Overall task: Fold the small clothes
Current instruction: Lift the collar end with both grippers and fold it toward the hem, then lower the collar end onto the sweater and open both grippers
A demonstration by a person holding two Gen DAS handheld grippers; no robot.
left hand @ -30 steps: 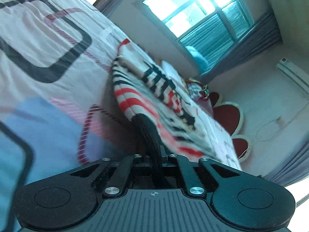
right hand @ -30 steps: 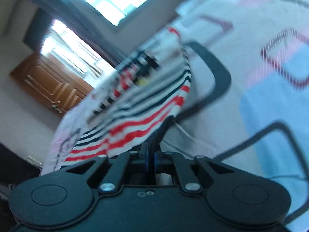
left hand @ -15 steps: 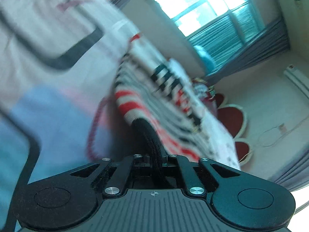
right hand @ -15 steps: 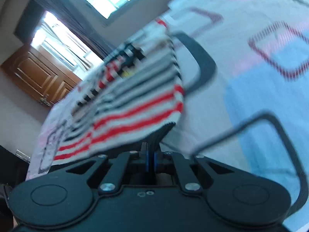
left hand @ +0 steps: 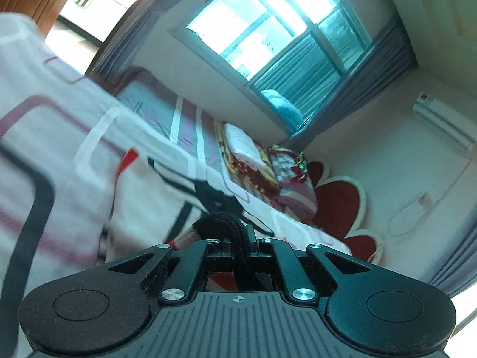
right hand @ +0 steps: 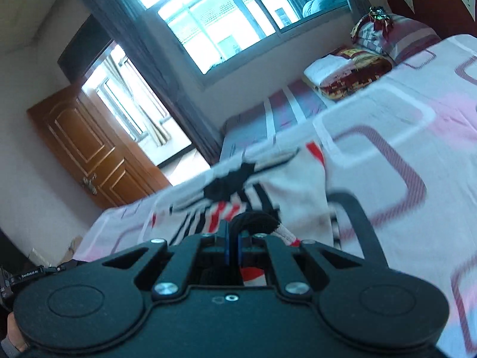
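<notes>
Left hand-held gripper [left hand: 238,232]: fingers pressed together, clamping the black ribbed hem of the striped garment [left hand: 149,205]. Right hand-held gripper [right hand: 234,232]: likewise clenched on the same black hem. The garment, white with red and black stripes, lies spread on the bed [right hand: 417,137] just ahead of both grippers, over a patterned sheet. Folded bedding [right hand: 348,71] sits near the headboard [left hand: 340,208]. Both views motion-blurred.

— How many garments [left hand: 155,197] have you got there?
— You've one striped garment, two grippers, left [left hand: 238,232] and right [right hand: 235,226].
— And behind?
— You'll count two pillows [right hand: 351,71], two windows [right hand: 208,15], one door [right hand: 89,146].
</notes>
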